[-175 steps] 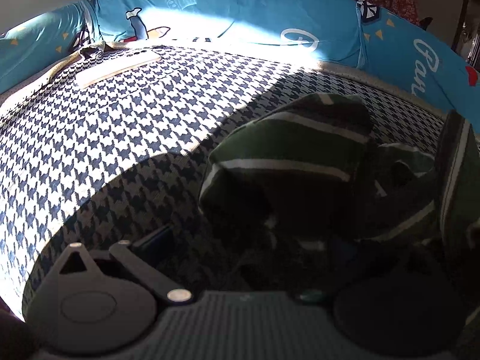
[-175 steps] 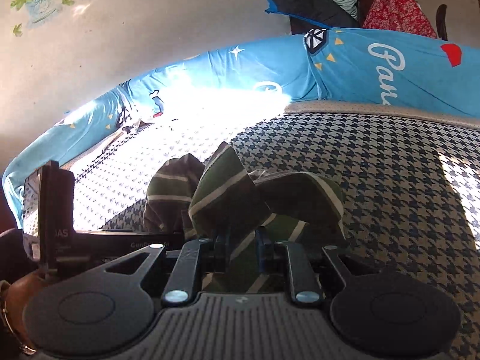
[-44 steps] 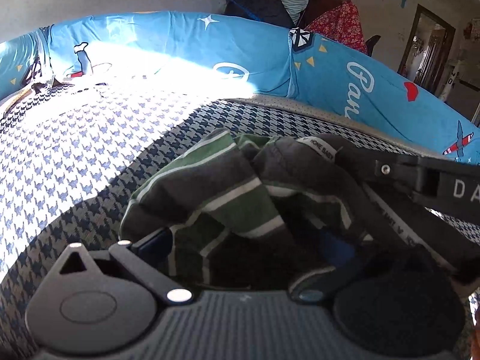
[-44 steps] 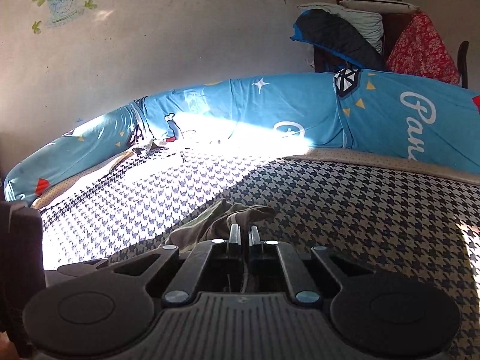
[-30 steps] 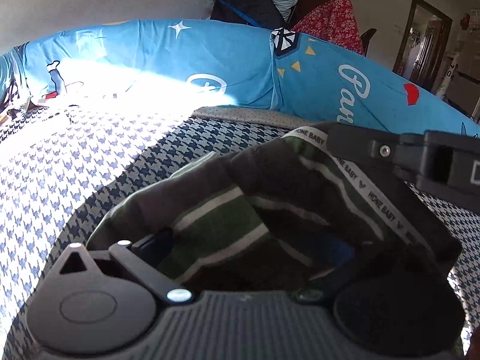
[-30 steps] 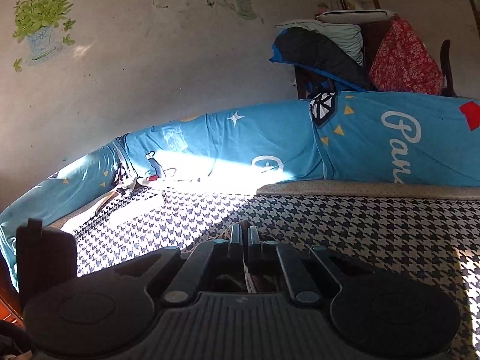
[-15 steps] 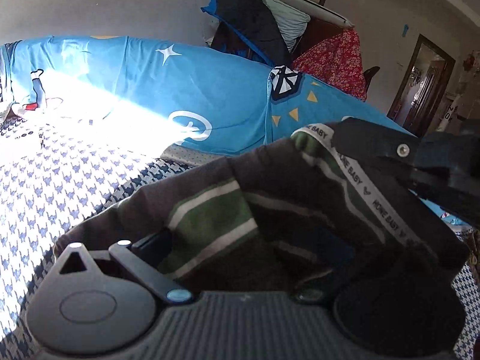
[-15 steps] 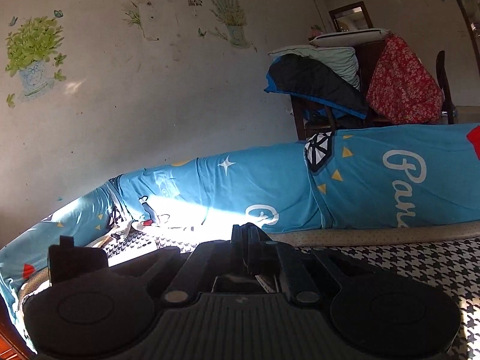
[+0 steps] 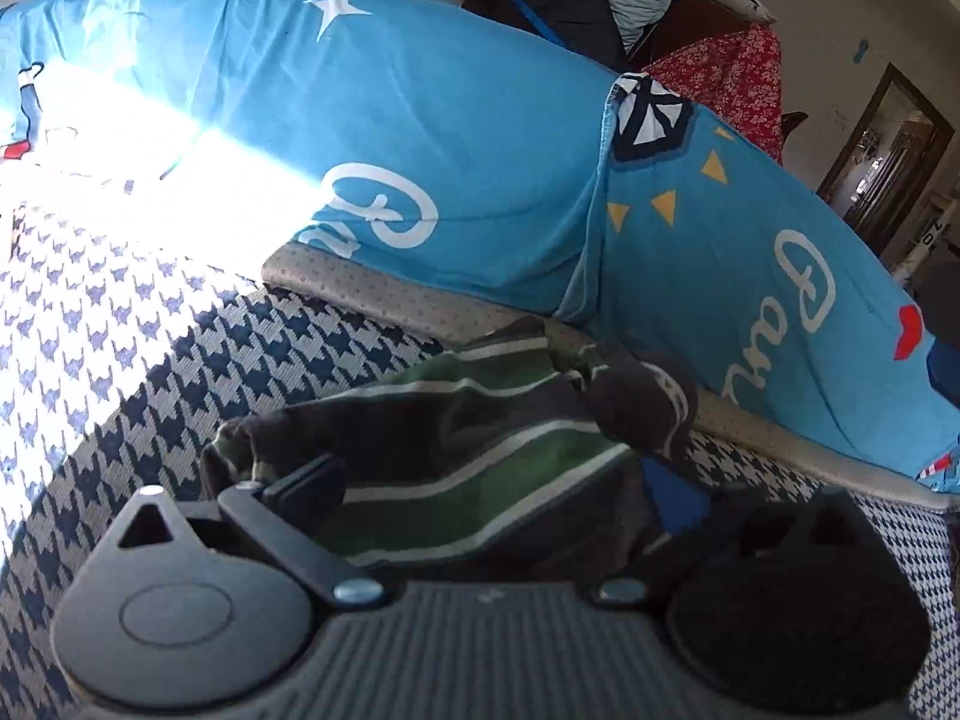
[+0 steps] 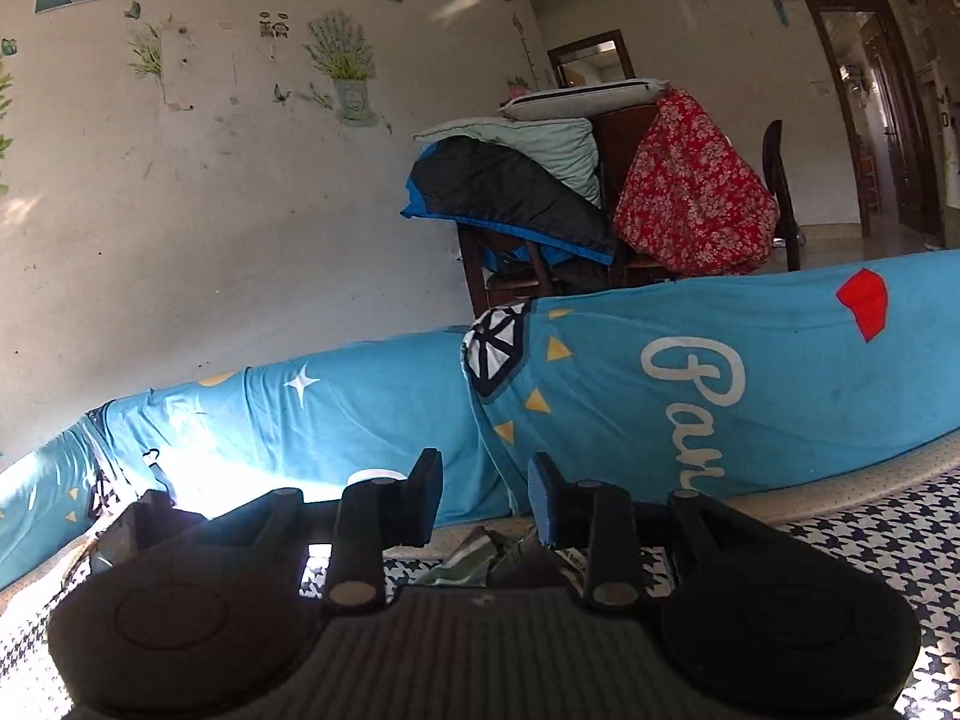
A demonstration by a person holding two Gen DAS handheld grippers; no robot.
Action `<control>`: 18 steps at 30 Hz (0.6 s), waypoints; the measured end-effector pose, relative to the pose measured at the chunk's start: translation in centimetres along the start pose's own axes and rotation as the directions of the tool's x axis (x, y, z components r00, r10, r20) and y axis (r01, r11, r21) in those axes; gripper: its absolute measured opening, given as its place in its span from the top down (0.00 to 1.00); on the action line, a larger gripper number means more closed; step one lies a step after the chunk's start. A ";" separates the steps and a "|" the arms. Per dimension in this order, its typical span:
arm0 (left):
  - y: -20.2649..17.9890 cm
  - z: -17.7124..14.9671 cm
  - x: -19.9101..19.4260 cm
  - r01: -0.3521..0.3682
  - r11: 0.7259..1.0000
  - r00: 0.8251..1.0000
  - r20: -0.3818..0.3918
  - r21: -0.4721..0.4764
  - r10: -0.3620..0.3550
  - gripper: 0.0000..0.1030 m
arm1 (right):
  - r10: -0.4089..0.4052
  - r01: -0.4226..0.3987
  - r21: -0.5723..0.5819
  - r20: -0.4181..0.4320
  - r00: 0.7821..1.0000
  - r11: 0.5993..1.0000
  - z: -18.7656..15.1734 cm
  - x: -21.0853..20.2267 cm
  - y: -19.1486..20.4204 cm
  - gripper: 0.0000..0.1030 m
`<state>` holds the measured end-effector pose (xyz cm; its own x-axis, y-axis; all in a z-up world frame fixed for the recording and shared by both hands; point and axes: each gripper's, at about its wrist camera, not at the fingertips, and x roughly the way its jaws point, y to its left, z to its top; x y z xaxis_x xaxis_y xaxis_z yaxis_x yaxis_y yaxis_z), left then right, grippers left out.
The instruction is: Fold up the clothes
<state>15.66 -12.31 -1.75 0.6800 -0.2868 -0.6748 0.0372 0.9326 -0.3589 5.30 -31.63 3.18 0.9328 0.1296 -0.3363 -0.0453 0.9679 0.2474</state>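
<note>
A dark green striped garment [image 9: 480,420] lies bunched on the houndstooth cover [image 9: 120,360], close to the blue cushion [image 9: 480,150] at the back. My left gripper [image 9: 489,480] is open wide, and the garment fills the space between its two fingers. In the right wrist view my right gripper [image 10: 486,501] is open with nothing between its fingers. It hovers just above a strip of the garment [image 10: 474,558], which shows under the fingers. The garment's near part is hidden behind both gripper bodies.
Blue printed cushions [image 10: 720,390] line the far edge of the houndstooth cover [image 10: 870,540]. Behind them stands a chair piled with bedding [image 10: 516,180] and a red floral cloth [image 10: 690,192]. A doorway [image 10: 870,120] opens at the right. Bright sunlight falls on the left.
My right gripper has opened and let go of the garment. The garment, held up in the air before, now rests on the cover by the blue cushion.
</note>
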 end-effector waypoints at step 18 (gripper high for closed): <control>2.9 -3.7 -5.9 -0.087 0.996 0.993 -0.079 -0.010 0.086 0.00 | -0.186 0.171 -0.081 -0.254 0.949 0.982 -4.2 0.5 -3.9 0.55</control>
<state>9.09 -8.71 -1.23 0.6204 -0.2221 -0.7521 -0.0296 0.9517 -0.3055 4.39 -34.39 -1.75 0.8027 -0.0022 -0.5963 0.0860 0.9900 0.1121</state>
